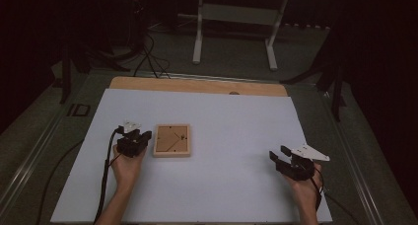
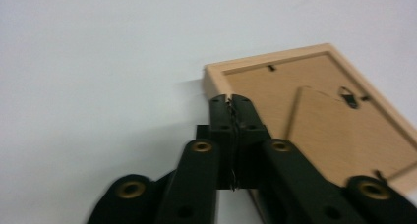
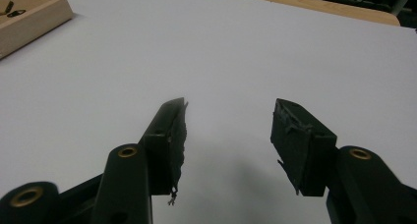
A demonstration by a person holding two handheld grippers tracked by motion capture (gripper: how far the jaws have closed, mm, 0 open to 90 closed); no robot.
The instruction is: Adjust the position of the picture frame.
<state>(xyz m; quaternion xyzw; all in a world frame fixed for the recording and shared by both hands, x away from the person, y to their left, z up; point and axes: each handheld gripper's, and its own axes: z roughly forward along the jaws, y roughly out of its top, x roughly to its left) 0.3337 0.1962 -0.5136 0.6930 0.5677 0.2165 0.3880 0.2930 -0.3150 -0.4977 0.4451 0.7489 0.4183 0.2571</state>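
On the white sheet, left of centre, lies the frame, back side up; its wooden rim encloses a backing board with a folded stand and small metal clips, seen more closely in the left gripper view. The left gripper sits just beside the frame's left edge; in its own view the jaws are pressed fully together with nothing between them, their tips at the rim's near corner, touching it or very nearly so; contact cannot be confirmed. The right gripper rests well apart from the frame, toward the sheet's right side; its jaws stand wide apart and hold nothing, as its own view shows.

Progress, as a judgement: the work is at an early stage; the frame lies flat, ungrasped, with clips apparently in place; any opening, lifting or turning remains to be done.

Limits of view: the frame's front face is hidden against the sheet; the clips are too small in the high view to read; the frame's lower corner is cut off behind the left jaws; the surroundings beyond the table are dark.
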